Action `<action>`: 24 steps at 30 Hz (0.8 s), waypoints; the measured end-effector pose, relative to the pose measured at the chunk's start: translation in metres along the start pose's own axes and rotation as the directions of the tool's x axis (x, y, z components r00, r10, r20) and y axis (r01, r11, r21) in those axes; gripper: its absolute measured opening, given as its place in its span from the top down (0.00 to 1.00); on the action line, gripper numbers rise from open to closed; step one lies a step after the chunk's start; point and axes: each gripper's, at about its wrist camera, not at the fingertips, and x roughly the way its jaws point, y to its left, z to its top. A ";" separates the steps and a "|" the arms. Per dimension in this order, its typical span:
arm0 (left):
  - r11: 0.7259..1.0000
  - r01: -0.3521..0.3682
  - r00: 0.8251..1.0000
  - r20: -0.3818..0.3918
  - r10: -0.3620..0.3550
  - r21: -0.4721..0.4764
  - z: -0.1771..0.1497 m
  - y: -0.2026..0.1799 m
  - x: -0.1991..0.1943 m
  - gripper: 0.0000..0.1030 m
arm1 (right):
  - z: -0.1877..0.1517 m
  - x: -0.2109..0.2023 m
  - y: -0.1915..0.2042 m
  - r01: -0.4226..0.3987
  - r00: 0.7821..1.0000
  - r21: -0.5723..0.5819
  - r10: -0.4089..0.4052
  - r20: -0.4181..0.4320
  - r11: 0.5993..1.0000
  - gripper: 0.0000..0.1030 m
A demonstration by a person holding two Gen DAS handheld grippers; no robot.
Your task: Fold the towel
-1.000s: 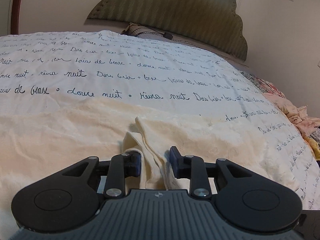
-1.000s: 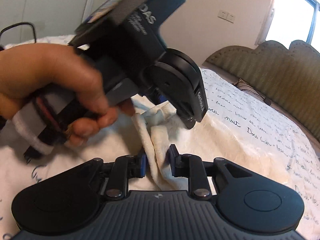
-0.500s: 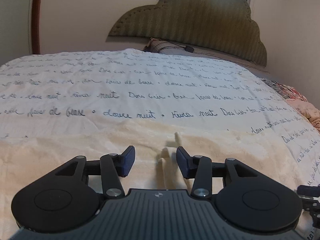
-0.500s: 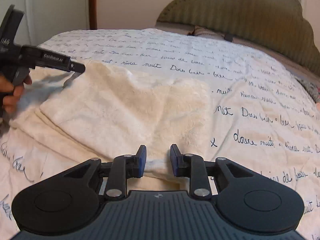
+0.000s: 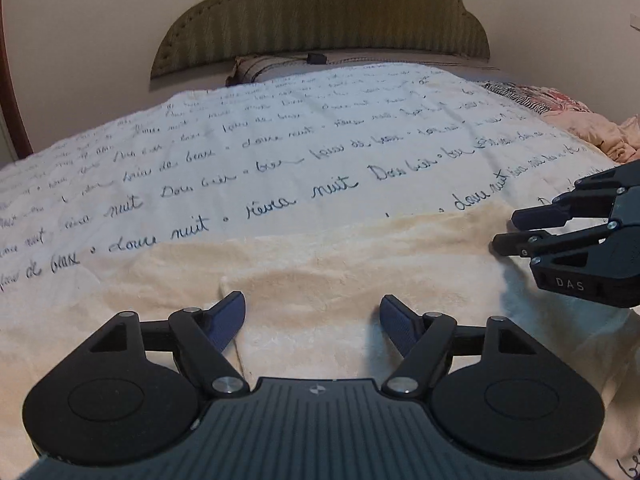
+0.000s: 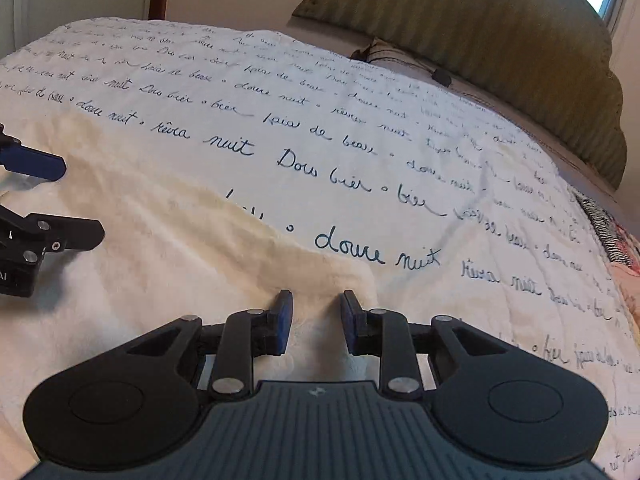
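A fluffy cream towel lies spread flat on the bed, folded over so that a doubled edge runs across it. My left gripper hovers just over its near part, jaws wide open with nothing between them. In the right wrist view the towel ends in a corner close to my right gripper, whose blue pads stand a narrow gap apart with towel pile between them. That right gripper shows at the towel's right edge. The left gripper shows at the far left.
The towel rests on a white bedspread printed with dark script. A padded olive headboard and a pillow stand at the far end. A heap of pink and striped clothes lies along the bed's right side.
The left gripper let go of the bunched towel and opened wide. The two grippers moved apart, and the towel now lies flat instead of hanging gathered between them.
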 end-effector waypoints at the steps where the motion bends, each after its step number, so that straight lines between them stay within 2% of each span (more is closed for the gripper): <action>1: 1.000 0.000 1.000 0.019 0.000 0.004 -0.001 0.002 -0.008 0.24 | -0.003 -0.012 0.000 0.003 1.000 0.007 -0.003 0.025 1.000 0.75; 3: 1.000 0.023 0.999 0.026 -0.022 -0.012 -0.006 0.005 -0.022 0.20 | -0.010 -0.034 0.002 -0.038 0.997 0.032 0.036 0.073 0.999 0.75; 4: 0.999 0.045 0.999 0.016 -0.044 -0.022 -0.010 0.007 -0.026 0.15 | -0.016 -0.043 0.003 -0.072 0.994 0.035 0.069 0.084 0.997 0.75; 5: 0.998 0.064 0.998 -0.003 -0.064 -0.027 -0.015 0.007 -0.027 0.12 | -0.022 -0.048 0.006 -0.102 0.992 0.032 0.099 0.082 0.994 0.75; 7: 0.997 0.076 0.995 -0.066 -0.076 -0.004 -0.028 0.004 -0.020 0.13 | -0.037 -0.046 0.012 -0.125 0.992 0.024 0.124 0.034 0.992 0.75; 8: 0.998 0.058 0.996 -0.069 -0.057 0.012 -0.034 0.002 -0.018 0.12 | -0.045 -0.042 0.015 -0.117 0.993 0.016 0.117 0.012 0.993 0.75; 10: 0.999 0.034 0.999 -0.038 -0.033 0.008 -0.041 0.002 -0.028 0.15 | -0.054 -0.045 0.013 -0.113 0.993 0.077 0.111 0.034 0.991 0.75; 13: 0.997 0.068 0.997 -0.028 -0.070 -0.037 -0.045 0.009 -0.044 0.13 | -0.055 -0.069 0.017 -0.074 0.994 0.106 0.064 0.094 0.992 0.73; 14: 0.996 0.076 0.996 -0.036 -0.078 -0.051 -0.046 0.012 -0.044 0.12 | -0.056 -0.072 0.019 -0.088 0.992 0.112 0.076 0.104 0.990 0.70; 16: 0.997 0.060 0.997 -0.052 -0.063 -0.057 -0.051 0.014 -0.039 0.11 | -0.063 -0.063 0.022 -0.110 0.992 0.108 0.102 0.076 0.988 0.66; 17: 0.996 0.051 0.997 -0.050 -0.054 -0.069 -0.051 0.015 -0.040 0.15 | -0.067 -0.057 0.023 -0.109 0.993 0.114 0.103 0.064 0.987 0.66; 21: 0.992 0.069 0.998 0.002 -0.069 -0.107 -0.050 0.023 -0.059 0.13 | -0.069 -0.072 0.025 -0.084 0.992 0.154 0.068 0.103 0.984 0.65; 24: 0.995 0.062 0.997 -0.050 -0.066 -0.074 -0.053 0.021 -0.050 0.12 | -0.077 -0.067 0.027 -0.098 0.993 0.135 0.087 0.083 0.986 0.65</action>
